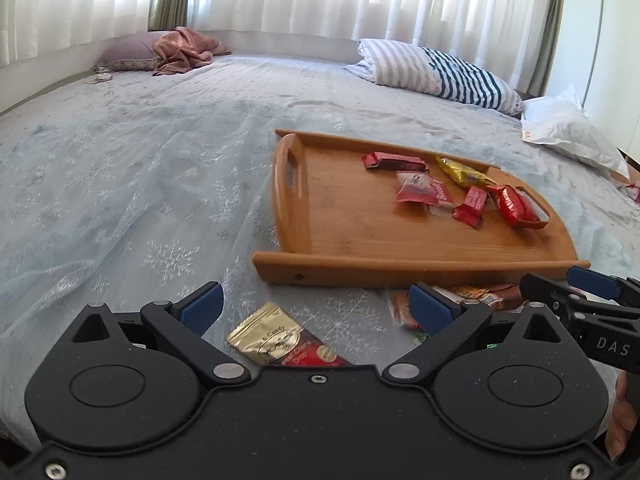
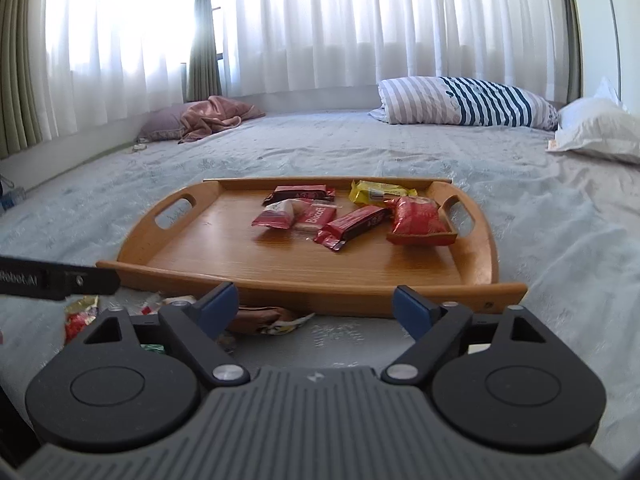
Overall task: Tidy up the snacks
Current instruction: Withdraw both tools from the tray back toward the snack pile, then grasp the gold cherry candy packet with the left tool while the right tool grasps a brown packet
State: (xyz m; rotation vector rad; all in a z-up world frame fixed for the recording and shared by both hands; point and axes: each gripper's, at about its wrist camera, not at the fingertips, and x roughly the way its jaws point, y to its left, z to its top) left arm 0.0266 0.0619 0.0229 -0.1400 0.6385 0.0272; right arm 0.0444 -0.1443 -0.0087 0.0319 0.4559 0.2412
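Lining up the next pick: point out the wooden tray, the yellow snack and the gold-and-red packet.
wooden tray [image 2: 168, 236], right wrist view, bare floor.
yellow snack [image 2: 380, 192], right wrist view, wrapper middle.
gold-and-red packet [image 1: 276, 334], left wrist view, gold part.

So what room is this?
Most likely a bedroom: the wooden tray of snacks sits on a big bed with a striped pillow, and long white curtains cover the windows behind.

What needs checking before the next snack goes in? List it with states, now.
1. Left gripper open, nothing held: ok.
2. Right gripper open, nothing held: ok.
3. Gold-and-red foil snack packet lies on the bedspread between the left fingers: ok.
4. Oval wooden tray has bare floor space: ok.
5. All snacks on the tray: not ok; the brown wrapper lies outside it.
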